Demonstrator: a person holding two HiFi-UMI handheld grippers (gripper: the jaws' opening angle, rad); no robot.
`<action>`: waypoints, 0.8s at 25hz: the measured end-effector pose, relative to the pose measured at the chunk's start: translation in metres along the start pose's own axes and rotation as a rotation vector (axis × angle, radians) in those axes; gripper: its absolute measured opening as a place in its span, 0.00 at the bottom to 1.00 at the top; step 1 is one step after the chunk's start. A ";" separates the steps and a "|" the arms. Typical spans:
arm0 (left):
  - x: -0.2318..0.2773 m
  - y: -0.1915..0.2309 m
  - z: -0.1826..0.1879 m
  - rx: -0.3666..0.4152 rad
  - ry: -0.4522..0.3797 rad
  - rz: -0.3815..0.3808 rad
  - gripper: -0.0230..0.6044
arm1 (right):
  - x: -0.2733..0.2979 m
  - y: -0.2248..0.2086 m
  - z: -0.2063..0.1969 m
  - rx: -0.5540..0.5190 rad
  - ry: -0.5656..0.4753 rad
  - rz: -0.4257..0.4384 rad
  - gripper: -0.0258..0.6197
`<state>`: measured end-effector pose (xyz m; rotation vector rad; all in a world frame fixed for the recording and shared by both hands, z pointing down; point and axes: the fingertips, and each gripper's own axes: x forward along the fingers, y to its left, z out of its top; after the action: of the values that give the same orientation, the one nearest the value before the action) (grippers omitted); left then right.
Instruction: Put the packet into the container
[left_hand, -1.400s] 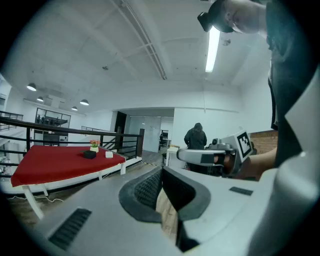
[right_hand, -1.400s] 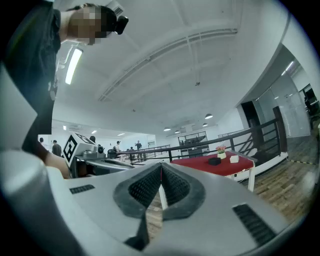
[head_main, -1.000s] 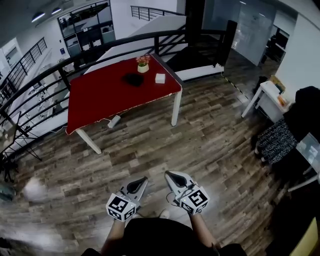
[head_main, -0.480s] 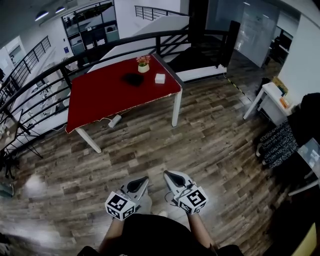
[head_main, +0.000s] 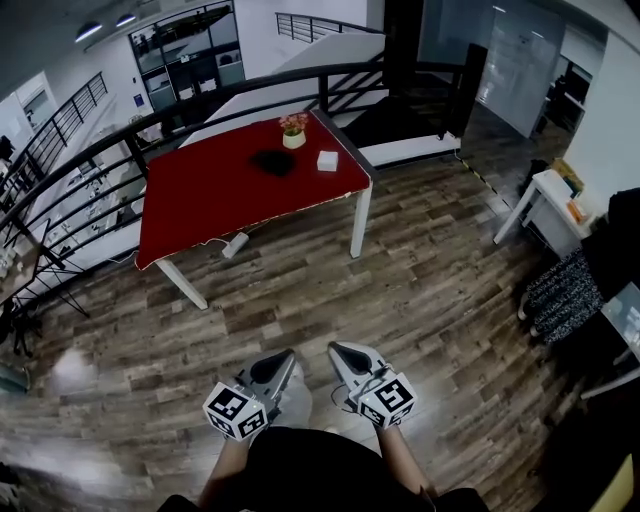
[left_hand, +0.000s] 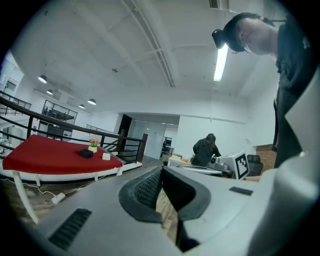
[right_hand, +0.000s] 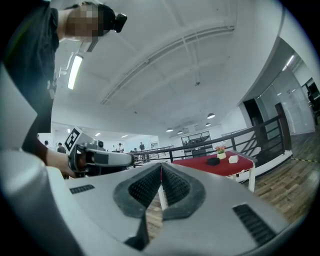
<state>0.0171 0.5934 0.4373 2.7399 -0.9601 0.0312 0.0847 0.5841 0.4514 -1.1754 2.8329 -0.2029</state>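
Red cloth covers the one worktop, which stands well apart from the person across a stretch of wooden floor.

Progress: in my judgement the task has not begun. Nothing is held, and every item on the worktop lies separate from the others. The approach, the pick-up, the placing and the release all remain to be done.

Tools: the left tool is clenched, its pads meeting with nothing between them. The right tool is likewise clenched and empty. Both are held low, side by side, close in front of the person and pointing toward the worktop.

Task items: a white box lies near the right edge, close to the far right corner, and is probably the packet. A dark object lies just to its left, apart from it, and is probably the container. Both are too small to confirm.

Count: one worktop, one white box, one dark object, one flower pot at the far edge, two tools.
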 end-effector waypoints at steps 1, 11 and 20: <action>0.002 0.003 0.001 0.000 -0.001 -0.002 0.05 | 0.004 -0.001 -0.001 0.000 0.004 0.005 0.07; 0.045 0.073 0.006 -0.013 0.013 -0.003 0.05 | 0.068 -0.049 -0.007 0.009 0.033 0.011 0.07; 0.090 0.169 0.034 -0.031 0.011 -0.011 0.05 | 0.161 -0.100 0.009 -0.003 0.052 0.036 0.07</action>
<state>-0.0185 0.4028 0.4498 2.7137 -0.9342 0.0292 0.0421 0.3987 0.4553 -1.1347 2.8983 -0.2302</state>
